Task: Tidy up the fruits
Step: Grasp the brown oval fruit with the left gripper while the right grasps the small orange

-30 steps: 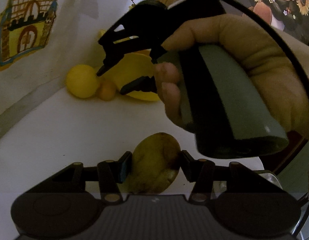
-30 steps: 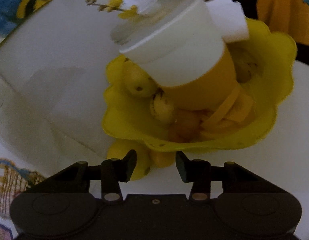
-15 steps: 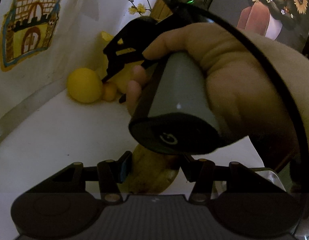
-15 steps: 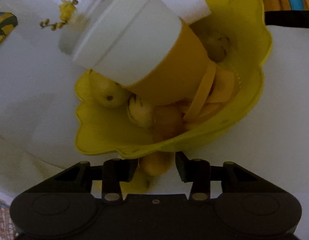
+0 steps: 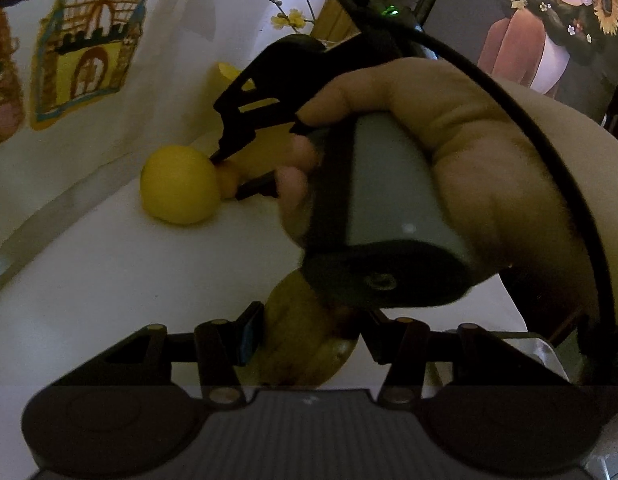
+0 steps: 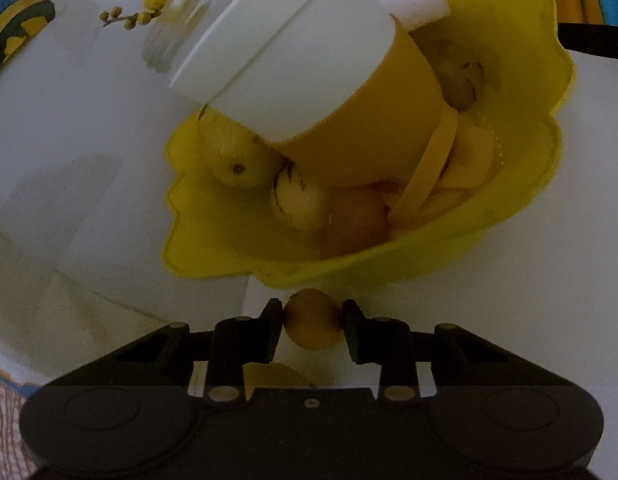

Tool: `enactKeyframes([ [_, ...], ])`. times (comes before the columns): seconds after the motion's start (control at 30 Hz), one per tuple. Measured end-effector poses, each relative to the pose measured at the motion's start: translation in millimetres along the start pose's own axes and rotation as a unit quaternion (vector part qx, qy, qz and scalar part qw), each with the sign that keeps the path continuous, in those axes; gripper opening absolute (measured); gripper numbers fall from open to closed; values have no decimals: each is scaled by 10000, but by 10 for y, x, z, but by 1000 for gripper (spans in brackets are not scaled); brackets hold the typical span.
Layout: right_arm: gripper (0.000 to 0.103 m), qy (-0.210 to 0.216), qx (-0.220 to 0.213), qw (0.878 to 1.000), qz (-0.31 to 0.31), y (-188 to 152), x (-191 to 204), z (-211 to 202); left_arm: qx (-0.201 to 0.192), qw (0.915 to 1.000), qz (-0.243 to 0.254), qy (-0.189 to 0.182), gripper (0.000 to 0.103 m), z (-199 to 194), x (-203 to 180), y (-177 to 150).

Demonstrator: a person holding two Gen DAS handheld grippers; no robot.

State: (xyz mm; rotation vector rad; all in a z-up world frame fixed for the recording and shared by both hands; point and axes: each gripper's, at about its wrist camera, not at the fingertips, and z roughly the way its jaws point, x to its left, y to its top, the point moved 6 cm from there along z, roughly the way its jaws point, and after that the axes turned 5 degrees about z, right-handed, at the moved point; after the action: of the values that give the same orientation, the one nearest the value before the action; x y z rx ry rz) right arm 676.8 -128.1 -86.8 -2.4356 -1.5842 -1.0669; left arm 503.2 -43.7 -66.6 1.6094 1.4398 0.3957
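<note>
In the right wrist view my right gripper (image 6: 312, 323) is shut on a small orange fruit (image 6: 312, 326), just in front of the yellow wavy-rimmed bowl (image 6: 389, 270). The bowl holds several small yellowish fruits (image 6: 241, 160) and a tilted orange cup with a white lid (image 6: 349, 120). The left wrist view shows that same gripper (image 5: 229, 176) pinching the little fruit (image 5: 229, 182) beside a larger round yellow fruit (image 5: 179, 186). My left gripper (image 5: 309, 332) is shut on a yellow-brown oval fruit (image 5: 301, 344), partly hidden by the right tool's handle.
A person's hand (image 5: 469, 140) around the right gripper's grey handle fills the middle of the left wrist view. A white wall with a castle drawing (image 5: 89, 44) rises on the left. A twig with yellow blossoms (image 6: 149, 4) stands behind the bowl. The tabletop (image 5: 109, 272) is white.
My right gripper dropped toward the small orange fruit in front of the bowl and shut on it, rolling a little. The left gripper kept still with its fruit.
</note>
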Motion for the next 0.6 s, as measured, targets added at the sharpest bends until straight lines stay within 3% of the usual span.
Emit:
enactKeyframes([
  [0.23,34,96,184,9996,-170,-72,27,-227,93,9997,188,133,55,-229,29,-86],
  [0.6,34,203,472,9959,-744,-307,-260,-790,-2,9991,336,275,56,-623,8,-334],
])
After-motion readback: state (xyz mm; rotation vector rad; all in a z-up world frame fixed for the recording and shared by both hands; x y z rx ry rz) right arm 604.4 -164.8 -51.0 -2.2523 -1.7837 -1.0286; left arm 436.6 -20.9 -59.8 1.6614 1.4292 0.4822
